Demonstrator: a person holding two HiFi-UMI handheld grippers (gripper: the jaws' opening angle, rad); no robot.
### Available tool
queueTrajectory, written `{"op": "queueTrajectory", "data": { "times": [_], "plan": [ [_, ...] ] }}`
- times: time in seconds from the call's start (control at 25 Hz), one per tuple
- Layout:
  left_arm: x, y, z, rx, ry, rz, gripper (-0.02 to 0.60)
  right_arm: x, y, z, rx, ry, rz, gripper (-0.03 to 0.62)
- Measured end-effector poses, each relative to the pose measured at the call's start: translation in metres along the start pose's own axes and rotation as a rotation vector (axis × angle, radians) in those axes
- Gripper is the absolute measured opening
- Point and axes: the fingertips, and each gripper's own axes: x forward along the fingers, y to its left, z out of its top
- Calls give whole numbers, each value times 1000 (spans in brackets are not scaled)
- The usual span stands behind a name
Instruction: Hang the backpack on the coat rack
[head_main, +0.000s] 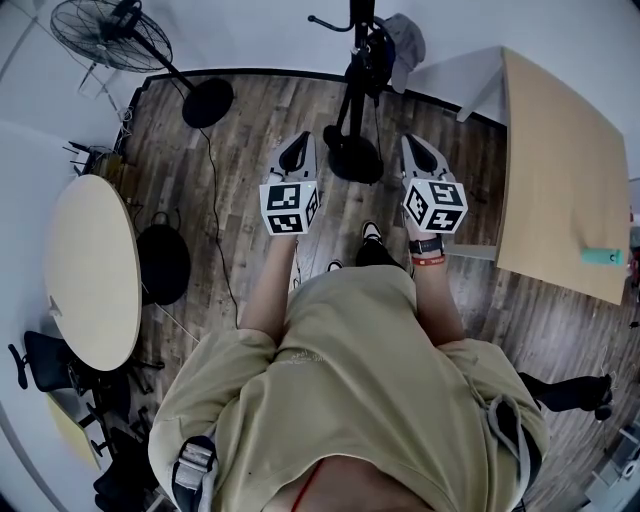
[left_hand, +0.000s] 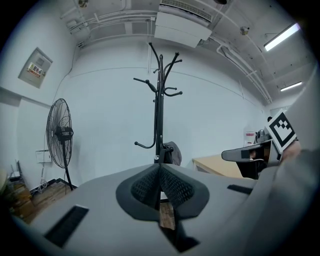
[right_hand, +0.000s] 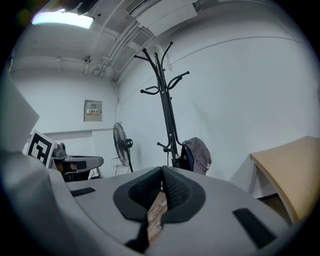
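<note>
Dark wood-plank floor (head_main: 258, 112) runs ahead of me to a white wall, where the coat rack (head_main: 356, 60) stands on its round base. I see the grey backpack (right_hand: 198, 155) hanging from a low hook on it. My left gripper (head_main: 297, 150) and right gripper (head_main: 416, 148) point toward the rack, well short of it, each with jaws pressed together on nothing.

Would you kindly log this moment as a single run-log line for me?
backpack: hanging low on coat rack | left claw: shut, empty | right claw: shut, empty | both apart from rack
</note>
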Motion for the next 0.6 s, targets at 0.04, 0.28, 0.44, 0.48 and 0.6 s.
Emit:
{"op": "queueTrajectory", "data": {
  "times": [0.04,0.28,0.44,0.48,0.6],
  "plan": [
    [-2,-1,-1,0,0,-1,26,-2,1,-1,1,2,-1,17],
    [-1,-12,-6,-10,9,-24,26,-7,-2,-2,11,5,-7,15],
    [5,-21,-8,-4,15,-43,25,-9,-8,-2,21,3,-13,15],
    [7,-22,-8,-4,16,-44,26,-9,-9,-3,22,3,-15,16],
    [13,-26,-9,-2,19,-49,26,-9,-12,-2,22,2,-16,15]
  ]
}}
